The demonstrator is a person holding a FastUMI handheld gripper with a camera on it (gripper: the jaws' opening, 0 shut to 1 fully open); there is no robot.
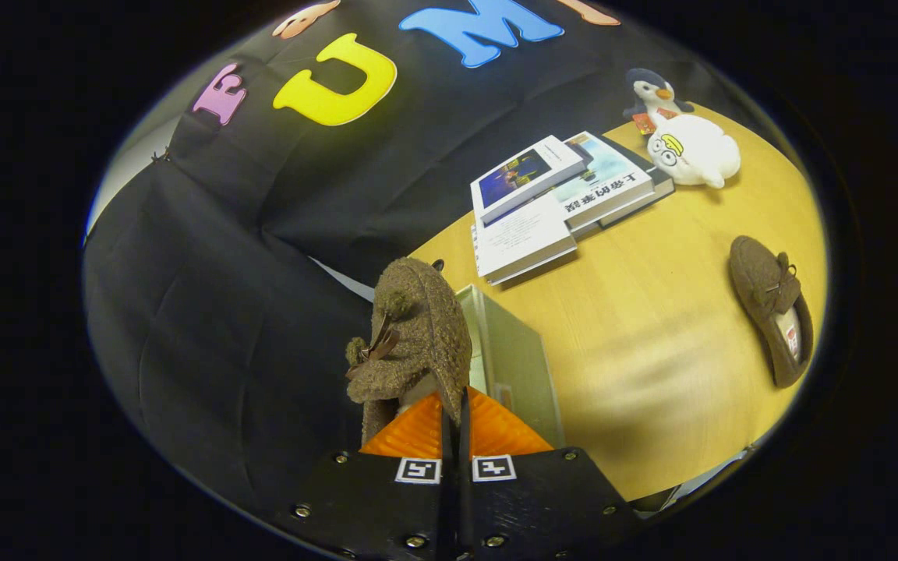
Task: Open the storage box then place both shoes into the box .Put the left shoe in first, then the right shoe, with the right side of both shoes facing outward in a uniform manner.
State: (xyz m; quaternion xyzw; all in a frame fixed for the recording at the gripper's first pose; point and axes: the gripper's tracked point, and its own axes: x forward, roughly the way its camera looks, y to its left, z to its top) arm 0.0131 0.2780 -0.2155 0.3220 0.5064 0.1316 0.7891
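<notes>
The fuzzy brown moccasin-style slipper with a small bow (pixel 410 335) hangs from the gripper (pixel 455 413), whose two orange ribbed fingers (pixel 418 428) are clenched on its collar edge with almost no gap between them. The shoe is lifted, toe pointing away from the fingers, and it sits just beside and partly in front of the pale, translucent plastic storage box (pixel 515 366), which stands near the edge of the light wooden table (pixel 652 327). Whether the box lid is fully off cannot be told here.

Judging by the task, this looks like the first shoe being carried to the box. To do it well, the person should bring the slipper squarely over the box opening, turn it so its right side faces outward, lower it until the sole rests inside, and only then release.

Well apart from the box, across the table, the matching brown slipper (pixel 772 308) lies on its side. Beyond the box sit a stack of books (pixel 550 202), and farther still a white plush toy (pixel 694 152) and a small penguin plush (pixel 652 93).
</notes>
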